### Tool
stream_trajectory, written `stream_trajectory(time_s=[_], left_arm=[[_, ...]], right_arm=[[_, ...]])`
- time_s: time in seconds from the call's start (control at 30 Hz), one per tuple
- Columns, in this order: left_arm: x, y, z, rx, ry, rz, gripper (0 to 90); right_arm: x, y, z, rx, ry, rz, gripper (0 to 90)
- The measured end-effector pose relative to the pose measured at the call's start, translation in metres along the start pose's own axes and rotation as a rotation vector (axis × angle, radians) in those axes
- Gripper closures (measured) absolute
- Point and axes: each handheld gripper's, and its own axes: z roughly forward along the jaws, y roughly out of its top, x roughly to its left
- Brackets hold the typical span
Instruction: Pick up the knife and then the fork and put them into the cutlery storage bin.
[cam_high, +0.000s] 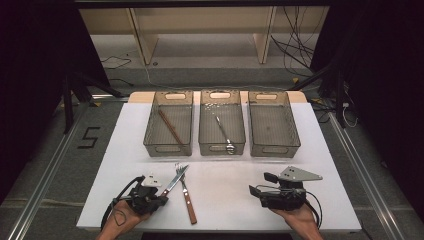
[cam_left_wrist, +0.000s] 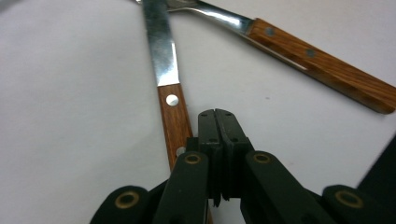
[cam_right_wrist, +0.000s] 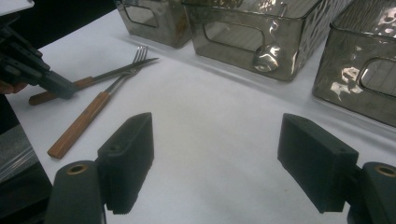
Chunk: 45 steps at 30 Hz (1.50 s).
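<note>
Left hand-held gripper (cam_left_wrist: 215, 116), jaws pressed together and empty, sits just at 3 o'clock of the knife (cam_left_wrist: 173, 116) handle on the white counter (cam_high: 225, 200). Fork (cam_high: 187, 197) crosses the knife at 12 o'clock of it. Right hand-held gripper (cam_right_wrist: 217, 163) rests at 3 o'clock on the counter, jaws wide, holding nothing.

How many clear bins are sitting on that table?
3, in a row across the far half of the table: the left bin holds a brown stick, the middle bin holds a metal utensil, and the right bin looks empty.
</note>
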Motion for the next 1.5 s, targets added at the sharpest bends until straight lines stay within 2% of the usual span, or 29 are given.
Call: stream_trajectory(time_s=[0.07,0.13,0.2,0.4,0.53,0.57,0.63,0.73,0.83,0.87,0.93,1.03,1.2,1.23,1.3,1.4,1.5], left_arm=[[0.005,0.000,0.000,-0.002,0.019,-0.011,88.6],[0.008,0.001,0.000,-0.009,0.017,-0.024,88.6],[0.010,0.002,0.000,-0.004,0.021,-0.024,88.6],[0.012,0.004,-0.002,0.005,0.068,-0.023,87.4],[0.011,0.010,-0.010,-0.021,0.046,-0.020,80.9],[0.011,0.013,-0.013,-0.019,0.049,-0.011,78.3],[0.013,0.019,-0.018,0.002,0.047,-0.007,67.2],[0.018,0.027,-0.025,0.026,0.074,-0.018,51.9],[0.023,0.034,-0.027,0.096,0.074,-0.041,39.9],[0.025,0.036,-0.027,0.127,0.076,-0.036,35.9],[0.027,0.039,-0.025,0.152,0.092,-0.039,31.2],[0.029,0.038,-0.019,0.194,0.081,-0.039,28.1],[0.031,0.036,-0.007,0.253,0.093,-0.031,29.3],[0.031,0.036,-0.006,0.256,0.089,-0.033,31.1],[0.030,0.036,-0.004,0.280,0.077,-0.011,36.1],[0.029,0.039,-0.002,0.293,0.080,0.009,44.5],[0.029,0.041,0.001,0.300,0.079,0.009,50.8]], right_arm=[[0.000,0.000,0.000,0.000,0.001,0.002,27.6],[0.000,0.000,0.000,-0.001,0.004,0.006,27.6],[-0.001,0.000,0.000,0.002,0.004,0.008,27.6],[-0.001,0.000,0.000,0.000,0.012,0.008,27.6],[-0.001,0.000,-0.001,-0.006,0.014,0.011,27.6],[-0.001,0.000,-0.001,-0.005,0.013,0.012,27.6],[-0.001,0.000,-0.001,-0.009,0.012,0.010,27.6],[-0.001,0.000,-0.001,-0.006,0.013,0.012,27.6],[-0.001,0.000,-0.001,-0.006,0.014,0.012,27.6],[-0.001,0.000,-0.001,-0.007,0.014,0.013,27.6],[-0.001,0.000,-0.001,-0.006,0.013,0.012,27.5],[-0.001,0.001,-0.001,-0.008,0.013,0.009,27.5],[-0.001,0.001,-0.001,-0.008,0.015,0.004,27.5],[-0.001,0.001,-0.001,-0.007,0.016,0.004,27.5],[0.000,0.001,-0.001,-0.006,0.016,0.004,27.5],[0.000,0.001,0.000,-0.003,0.016,0.006,27.5],[0.000,0.001,0.000,-0.002,0.017,0.004,27.5]])
